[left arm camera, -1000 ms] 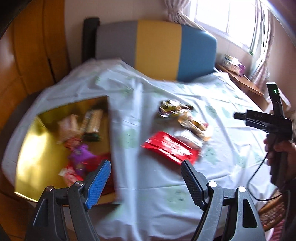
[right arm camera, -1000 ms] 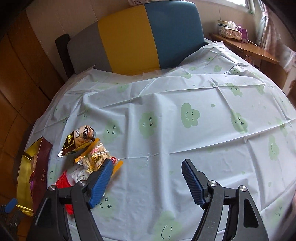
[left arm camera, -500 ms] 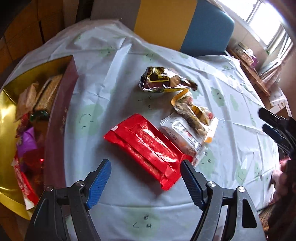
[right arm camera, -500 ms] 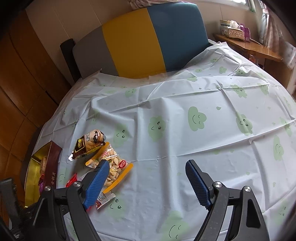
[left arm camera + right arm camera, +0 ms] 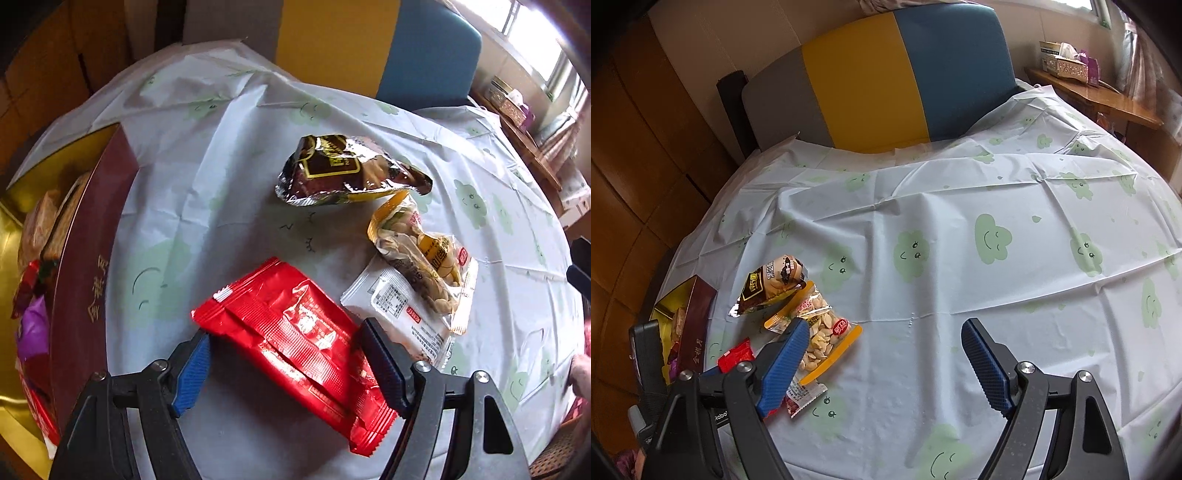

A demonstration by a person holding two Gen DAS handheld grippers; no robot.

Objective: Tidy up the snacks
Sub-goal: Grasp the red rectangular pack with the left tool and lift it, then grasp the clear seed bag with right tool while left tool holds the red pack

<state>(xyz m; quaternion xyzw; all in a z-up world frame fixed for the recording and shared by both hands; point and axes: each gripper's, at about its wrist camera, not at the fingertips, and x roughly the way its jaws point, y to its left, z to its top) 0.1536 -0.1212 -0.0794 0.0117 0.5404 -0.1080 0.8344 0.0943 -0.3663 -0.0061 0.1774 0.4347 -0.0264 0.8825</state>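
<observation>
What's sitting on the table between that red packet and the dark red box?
Nothing: the left wrist view shows only bare tablecloth between the red packet and the box.

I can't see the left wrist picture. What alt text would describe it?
The open left gripper straddles a red snack packet lying on a cloud-print tablecloth. Beyond it lie a white packet, a clear bag of nuts and a dark foil bag; a gold-lined box of snacks sits at left.

Round table under a pale cloth [image 5: 960,295] with green smiling clouds. On it: red packet [image 5: 295,332], white packet [image 5: 395,314] partly under the nut bag [image 5: 424,258], brown foil bag [image 5: 347,170], gold-lined box [image 5: 85,240] at my left.
</observation>
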